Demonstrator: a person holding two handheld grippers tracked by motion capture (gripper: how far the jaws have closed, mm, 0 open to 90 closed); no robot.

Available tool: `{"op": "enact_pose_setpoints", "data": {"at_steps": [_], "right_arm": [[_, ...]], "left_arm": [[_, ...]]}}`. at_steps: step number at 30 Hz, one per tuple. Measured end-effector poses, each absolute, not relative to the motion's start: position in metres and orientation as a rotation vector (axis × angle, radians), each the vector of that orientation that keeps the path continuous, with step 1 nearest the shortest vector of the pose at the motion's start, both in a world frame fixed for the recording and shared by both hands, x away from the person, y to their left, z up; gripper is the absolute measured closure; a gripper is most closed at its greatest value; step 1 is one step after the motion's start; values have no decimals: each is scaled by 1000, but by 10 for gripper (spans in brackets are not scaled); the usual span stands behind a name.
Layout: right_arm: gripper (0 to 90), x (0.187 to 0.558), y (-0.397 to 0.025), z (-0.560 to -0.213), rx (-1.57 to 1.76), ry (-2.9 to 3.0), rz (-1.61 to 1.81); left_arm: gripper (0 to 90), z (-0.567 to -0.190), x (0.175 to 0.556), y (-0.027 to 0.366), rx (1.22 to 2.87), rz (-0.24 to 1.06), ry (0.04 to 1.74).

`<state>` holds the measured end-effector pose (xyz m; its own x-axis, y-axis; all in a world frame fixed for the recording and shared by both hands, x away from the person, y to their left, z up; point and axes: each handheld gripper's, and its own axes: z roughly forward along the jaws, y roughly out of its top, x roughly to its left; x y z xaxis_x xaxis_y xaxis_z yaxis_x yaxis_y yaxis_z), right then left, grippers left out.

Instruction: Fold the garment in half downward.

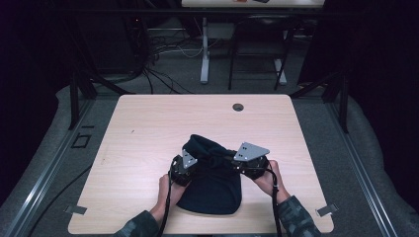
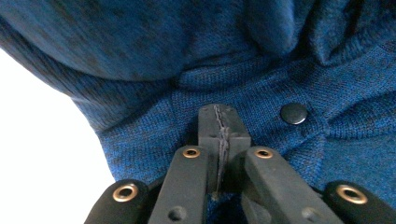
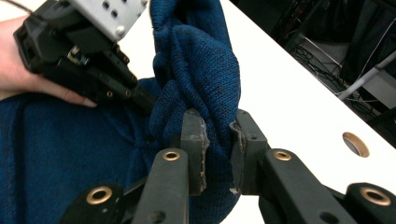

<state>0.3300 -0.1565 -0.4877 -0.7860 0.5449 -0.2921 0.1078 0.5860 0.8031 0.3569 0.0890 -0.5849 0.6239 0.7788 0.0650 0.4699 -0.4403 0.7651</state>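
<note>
Blue knit garment (image 1: 210,182) lies at the table's (image 1: 143,128) near edge, centre. Left gripper (image 2: 219,126) jaws pressed together on its fabric beside a dark snap button (image 2: 293,113). Right gripper (image 3: 217,140) pinches a bunched fold.

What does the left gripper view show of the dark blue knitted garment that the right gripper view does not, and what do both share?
Left gripper view: a round dark snap button on the dark blue knitted garment, just beside the left gripper, whose jaws are pressed together on a thin bit of the knit.

Right gripper view: the right gripper, its jaws apart around a thick bunched fold of garment, the pale table with its round cable hole, and a hand holding the other gripper.

Both: the same blue knit, gripped between black jaws.
</note>
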Motion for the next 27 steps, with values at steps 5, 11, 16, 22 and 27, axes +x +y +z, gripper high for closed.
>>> {"op": "enact_pose_setpoints", "data": {"at_steps": [5,11,16,22,27], "right_arm": [[771,327,-157,-492,523,2304,1118],[770,326,-158,-493,522,2311,1116],[770,326,-158,-493,523,2313,1109],[769,327,-157,-494,526,2323,1110],[768,327,-158,-494,533,2330,1106]], "left_arm": [[661,-578,352,96,2114,458,957],[502,-569,340,105,2122,392,927],[397,-551,335,123,2091,412,917],[327,-531,339,132,2062,450,902],[278,-506,348,131,2060,489,821]]}}
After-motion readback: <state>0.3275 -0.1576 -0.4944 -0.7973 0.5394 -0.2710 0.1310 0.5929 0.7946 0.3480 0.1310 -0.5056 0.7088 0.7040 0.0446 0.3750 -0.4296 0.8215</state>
